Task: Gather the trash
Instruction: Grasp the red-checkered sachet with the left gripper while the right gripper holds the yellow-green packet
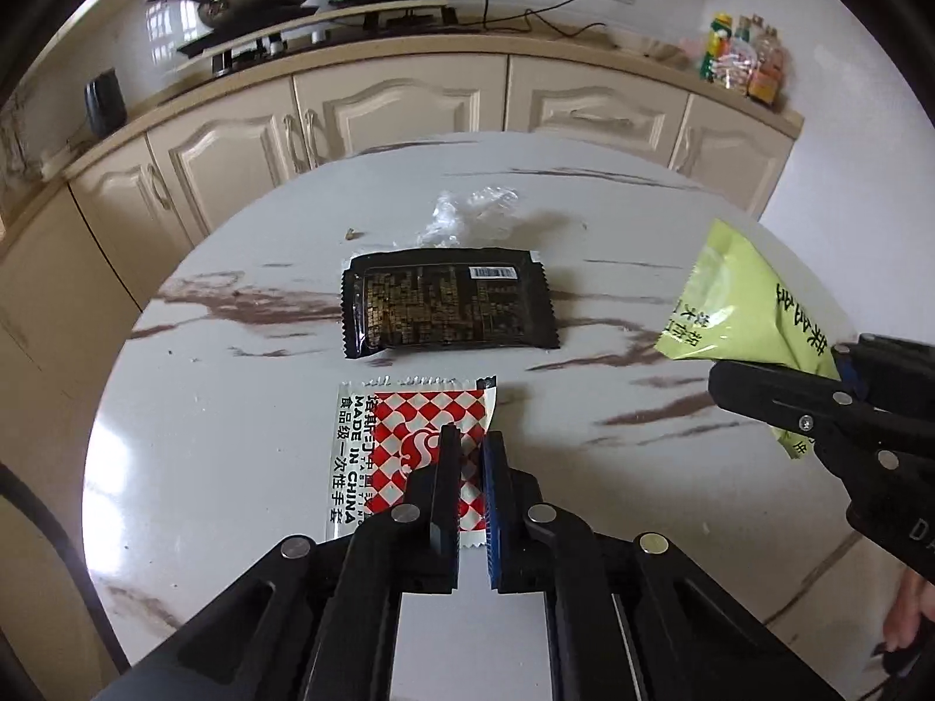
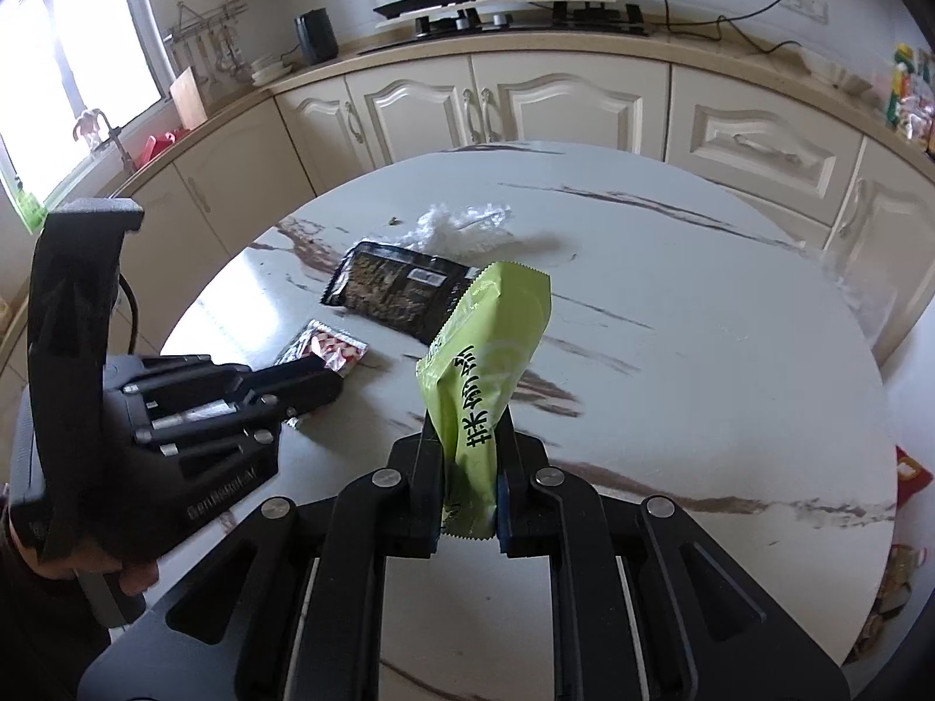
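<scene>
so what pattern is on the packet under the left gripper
Red and white checks, with a white strip of black print, on the packet below the left gripper; clearest in the left wrist view.

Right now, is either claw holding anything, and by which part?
The right claw grips the green packet near its serrated bottom end. The left claw, nearly closed over the red checkered wrapper, may be pinching it; unclear.

Both grippers black plastic, silver rivet heads along linkages. Left gripper point(image 1: 470, 455): one blue-ribbed finger pad; faint grey lettering on its body. Right gripper point(image 2: 467, 476): blue pad edges.
</scene>
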`<state>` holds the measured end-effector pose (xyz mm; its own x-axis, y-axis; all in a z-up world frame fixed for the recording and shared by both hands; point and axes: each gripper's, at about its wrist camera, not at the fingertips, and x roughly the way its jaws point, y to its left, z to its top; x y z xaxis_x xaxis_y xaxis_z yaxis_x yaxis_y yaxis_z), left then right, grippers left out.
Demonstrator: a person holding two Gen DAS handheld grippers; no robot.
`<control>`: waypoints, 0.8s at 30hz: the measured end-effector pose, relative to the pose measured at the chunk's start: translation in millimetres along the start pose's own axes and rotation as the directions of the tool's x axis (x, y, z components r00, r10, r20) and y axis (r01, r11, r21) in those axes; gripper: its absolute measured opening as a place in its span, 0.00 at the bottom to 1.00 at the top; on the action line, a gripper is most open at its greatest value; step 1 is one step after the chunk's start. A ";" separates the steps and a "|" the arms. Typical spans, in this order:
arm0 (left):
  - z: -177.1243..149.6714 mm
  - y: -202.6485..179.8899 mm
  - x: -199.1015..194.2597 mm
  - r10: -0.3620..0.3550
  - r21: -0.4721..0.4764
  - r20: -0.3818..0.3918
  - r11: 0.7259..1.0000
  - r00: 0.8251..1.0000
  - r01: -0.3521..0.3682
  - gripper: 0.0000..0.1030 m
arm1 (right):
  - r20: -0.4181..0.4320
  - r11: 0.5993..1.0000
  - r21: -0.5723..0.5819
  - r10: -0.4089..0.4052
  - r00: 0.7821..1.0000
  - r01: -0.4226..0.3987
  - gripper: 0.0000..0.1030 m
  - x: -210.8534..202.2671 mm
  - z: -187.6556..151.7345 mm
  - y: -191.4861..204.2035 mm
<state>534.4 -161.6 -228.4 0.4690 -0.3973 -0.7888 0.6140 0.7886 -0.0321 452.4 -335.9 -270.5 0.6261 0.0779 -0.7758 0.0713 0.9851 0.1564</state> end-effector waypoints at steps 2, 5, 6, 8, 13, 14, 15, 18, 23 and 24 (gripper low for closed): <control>-2.3 3.7 -1.2 -0.043 -0.017 -0.005 0.999 0.999 0.043 0.00 | -0.003 1.000 -0.003 -0.001 1.000 0.001 0.13 -0.8 -0.9 2.8; -8.6 12.6 -6.3 -0.100 -0.039 -0.008 0.994 0.995 0.100 0.00 | 0.000 1.000 -0.004 -0.001 1.000 0.001 0.13 -5.0 -3.3 8.6; -10.9 15.5 -7.1 -0.111 -0.049 -0.005 0.993 0.994 0.111 0.00 | 0.001 1.000 -0.005 -0.001 1.000 0.001 0.13 -6.6 -3.9 10.6; -13.7 20.6 -9.5 -0.134 -0.061 -0.008 0.989 0.991 0.133 0.00 | 0.003 1.000 -0.006 -0.001 1.000 0.001 0.13 -8.6 -4.4 14.7; -18.6 26.6 -21.9 -0.100 -0.058 0.029 0.993 0.995 0.102 0.00 | 0.004 1.000 -0.018 0.003 1.000 -0.003 0.13 -10.4 -5.7 27.2; -18.4 25.9 -23.2 -0.100 -0.039 0.027 0.994 0.995 0.101 0.00 | 0.004 1.000 -0.020 0.006 1.000 -0.006 0.13 -10.3 -5.8 28.6; -18.0 24.6 -23.1 -0.098 -0.029 0.018 0.995 0.995 0.098 0.03 | 0.005 1.000 -0.021 0.006 1.000 -0.006 0.13 -10.6 -5.9 29.9; -18.0 21.4 -28.1 -0.027 0.023 0.038 0.999 0.999 0.026 0.04 | 0.006 1.000 -0.021 0.006 1.000 -0.006 0.13 -10.8 -5.6 30.3; -17.9 17.5 -24.3 0.056 0.055 0.045 0.997 0.997 -0.058 0.55 | 0.003 1.000 -0.021 0.010 1.000 -0.010 0.13 -8.9 -4.9 30.3; -18.1 17.8 -22.7 0.063 0.051 0.042 0.997 0.997 -0.065 0.55 | 0.004 1.000 -0.022 0.010 1.000 -0.010 0.13 -8.5 -4.6 30.2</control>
<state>523.2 -130.1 -222.2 0.5328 -0.3662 -0.7629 0.6137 0.7879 0.0505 445.7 -306.1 -261.9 0.6300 0.0871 -0.7717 0.0480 0.9874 0.1507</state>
